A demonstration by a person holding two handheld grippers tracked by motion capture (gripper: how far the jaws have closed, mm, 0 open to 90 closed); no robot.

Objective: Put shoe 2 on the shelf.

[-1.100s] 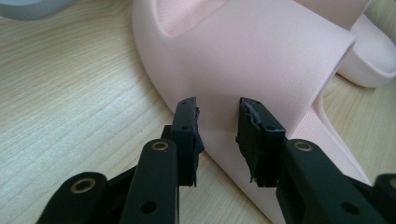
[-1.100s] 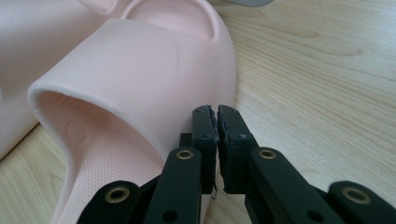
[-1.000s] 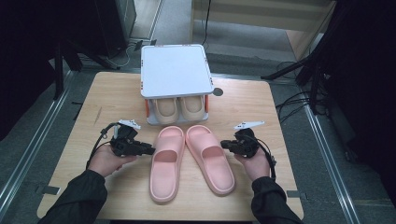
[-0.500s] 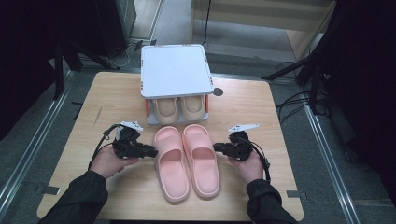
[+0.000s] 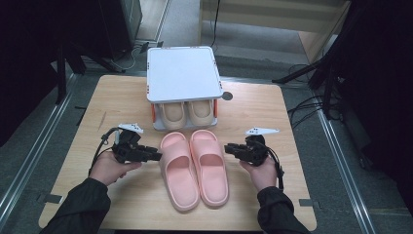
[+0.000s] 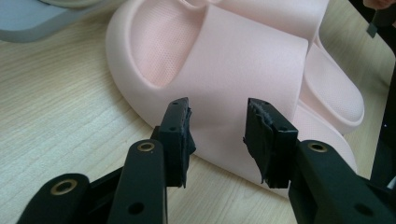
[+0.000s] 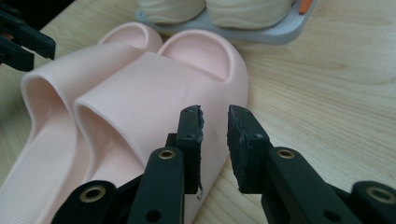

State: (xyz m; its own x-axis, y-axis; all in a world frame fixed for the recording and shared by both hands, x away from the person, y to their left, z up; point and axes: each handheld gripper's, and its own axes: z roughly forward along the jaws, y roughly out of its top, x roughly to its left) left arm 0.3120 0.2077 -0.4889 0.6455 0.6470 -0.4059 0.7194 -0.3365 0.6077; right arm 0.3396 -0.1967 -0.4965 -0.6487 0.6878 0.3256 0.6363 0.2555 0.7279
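Left gripper [image 5: 155, 155]: jaws parted and just been opening; nothing clamped, the pads stand clear just off the outer edge of the left pink slipper [image 5: 178, 170].
Right gripper [image 5: 229, 148]: jaws parted by a narrower gap, just been opening; tips at the outer edge of the right pink slipper [image 5: 211, 165], whose side wall lies right ahead of the gap [image 7: 214, 135], not pinched.
Slippers: side by side and touching between the two grippers, toes toward the shoe rack [image 5: 181, 73].
Rack: just beyond the slipper toes, beige slippers [image 5: 187, 113] on its lower shelf.
Open room: bare wooden table [image 5: 302, 146] outward of each hand, up to both side edges; a strip of bare wood behind the heels to the near edge.
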